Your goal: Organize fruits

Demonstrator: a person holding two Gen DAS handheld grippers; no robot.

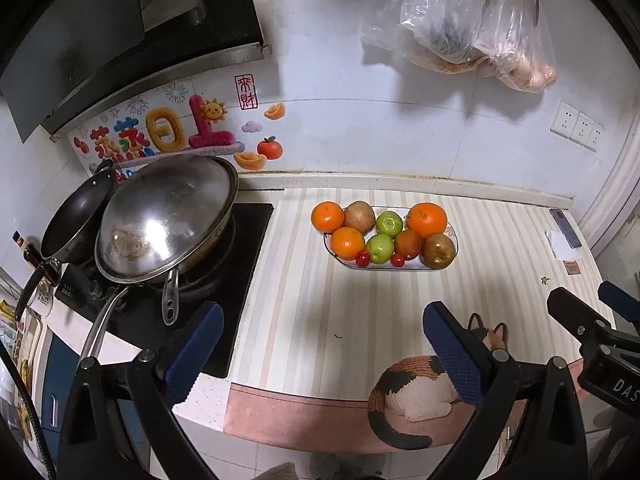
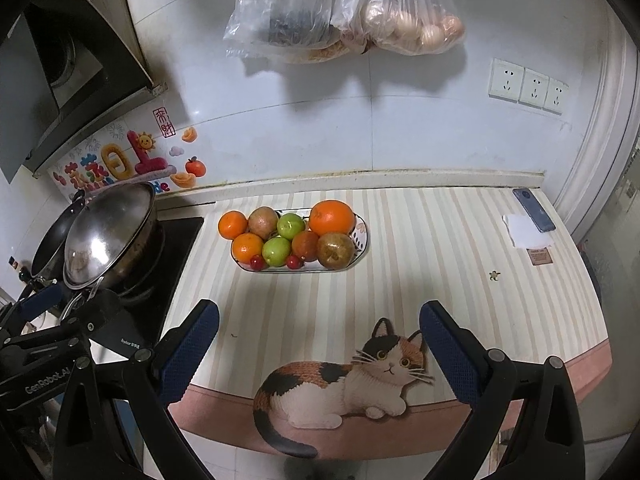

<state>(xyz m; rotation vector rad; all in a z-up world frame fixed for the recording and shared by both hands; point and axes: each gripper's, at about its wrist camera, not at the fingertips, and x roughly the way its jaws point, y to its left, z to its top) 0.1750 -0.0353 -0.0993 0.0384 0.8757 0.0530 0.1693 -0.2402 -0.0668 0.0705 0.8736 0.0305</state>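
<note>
A white oval plate [image 1: 416,267] [image 2: 362,227] stands on the striped counter mat toward the back. It holds oranges [image 1: 426,220] [image 2: 332,218], two green apples [image 1: 389,224] [image 2: 291,226], brownish fruits [image 1: 439,251] [image 2: 336,250] and two small red cherries [image 1: 363,258] [image 2: 259,262]. One orange [image 1: 327,217] [image 2: 232,225] sits at the plate's far left end, on or just off its rim. My left gripper [image 1: 324,354] hangs open over the mat's front, well short of the plate. My right gripper [image 2: 320,354] is open too, above the cat picture, nothing between its fingers.
A steel wok with lid [image 1: 168,216] [image 2: 110,236] and a black pan [image 1: 76,224] sit on the stove at left, handles pointing forward. A phone [image 2: 534,210] and white paper [image 2: 526,230] lie at the right back. Plastic bags [image 2: 340,4] hang on the wall above.
</note>
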